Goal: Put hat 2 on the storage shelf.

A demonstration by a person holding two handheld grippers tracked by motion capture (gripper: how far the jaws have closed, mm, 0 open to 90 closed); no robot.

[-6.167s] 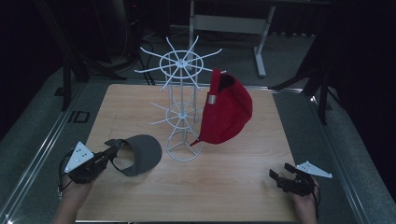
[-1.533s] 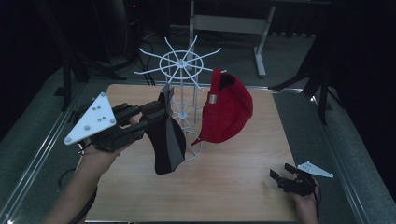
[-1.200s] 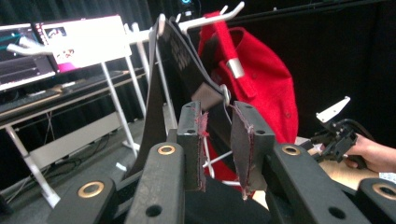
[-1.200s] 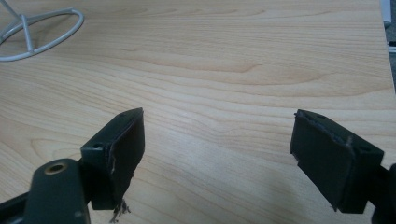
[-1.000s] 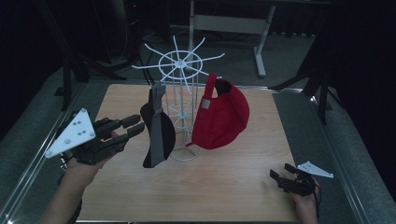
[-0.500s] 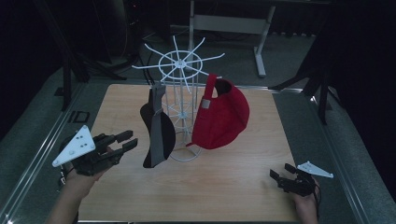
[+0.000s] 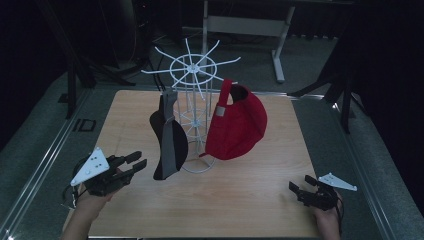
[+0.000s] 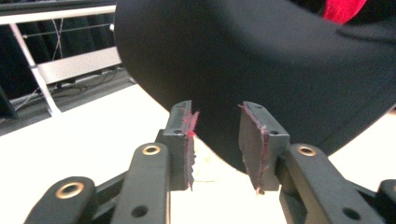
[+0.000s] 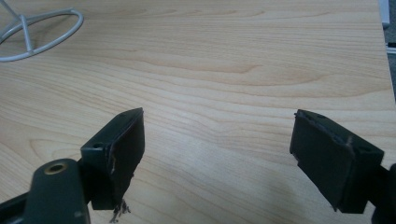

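Black cap (image 7: 169, 137) hangs on the white rack (image 7: 192, 105), at nine o'clock from its pole. Left gripper (image 7: 136, 163), jaws just opening, has released it; next, withdraw clear. Right gripper (image 7: 296, 189) rests open.

in the left gripper view the black cap (image 8: 280, 70) is cut off by the top and right edges, and the red cap (image 8: 343, 9) is mostly hidden behind it. in the right gripper view the white rack (image 9: 32, 35) is cut off at the left edge.
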